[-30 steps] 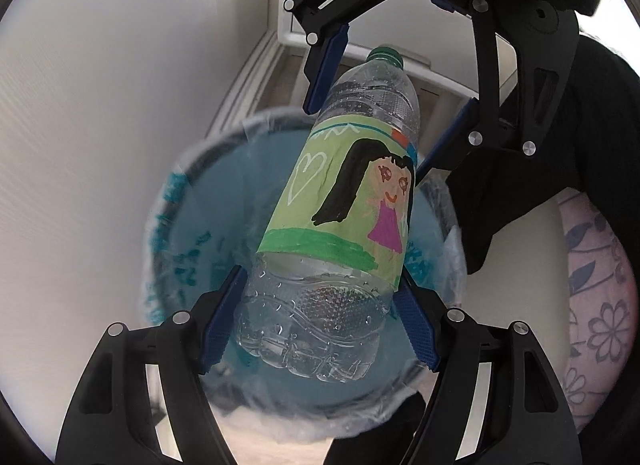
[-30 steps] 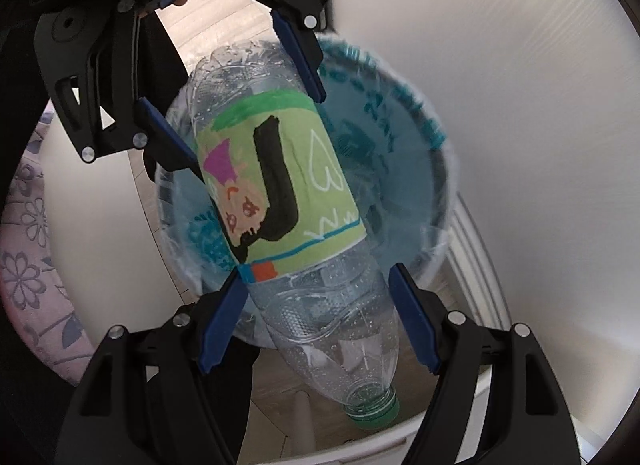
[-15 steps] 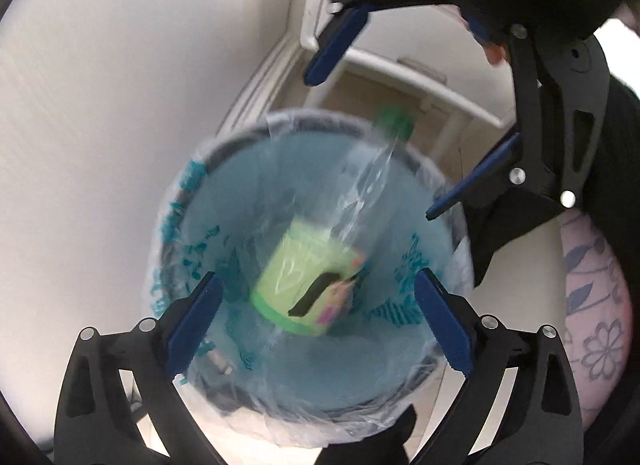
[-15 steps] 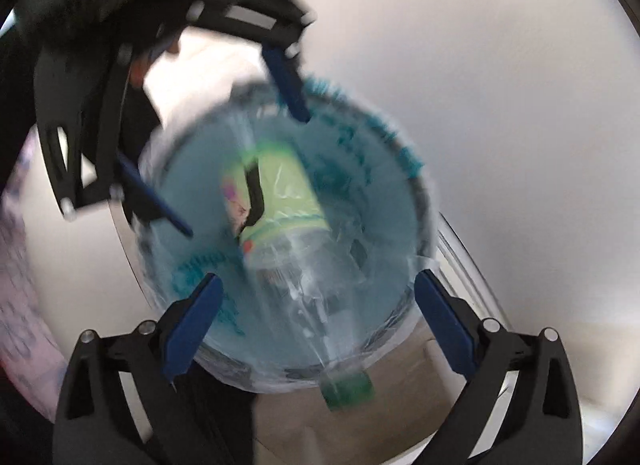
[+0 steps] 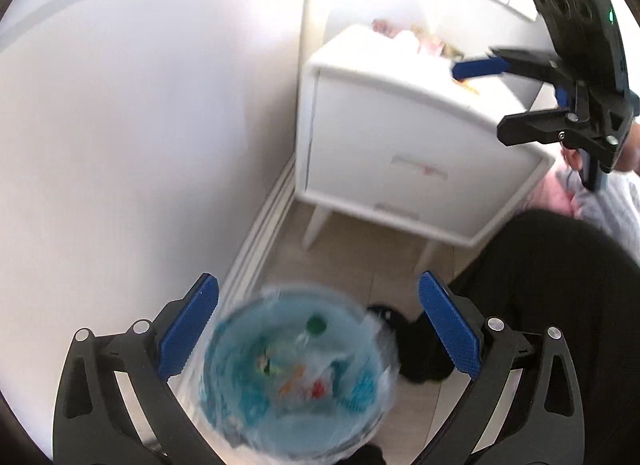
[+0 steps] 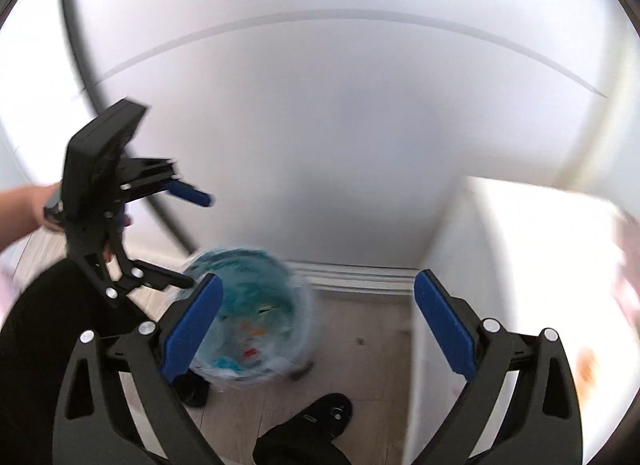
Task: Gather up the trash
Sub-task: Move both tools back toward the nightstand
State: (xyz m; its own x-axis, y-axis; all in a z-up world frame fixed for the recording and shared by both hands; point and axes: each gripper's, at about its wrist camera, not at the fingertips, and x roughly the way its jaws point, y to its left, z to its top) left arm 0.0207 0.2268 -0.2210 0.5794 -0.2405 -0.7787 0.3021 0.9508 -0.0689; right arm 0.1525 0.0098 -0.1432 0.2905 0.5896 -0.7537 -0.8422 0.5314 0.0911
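Note:
A round bin with a blue liner stands on the floor by the wall; it also shows in the right wrist view. A clear bottle with a green cap lies inside it among other trash. My left gripper is open and empty, high above the bin. My right gripper is open and empty, above the floor right of the bin. Each gripper shows in the other's view, the right one over the nightstand, the left one above the bin's left side.
A white nightstand stands right of the bin, with small items on top. A white wall and baseboard run behind the bin. The person's dark-clad leg and a black shoe are near the bin on the wood floor.
Both grippers opened and let the bottle drop into the bin. Both then rose and pulled away; the right one swung toward the nightstand.

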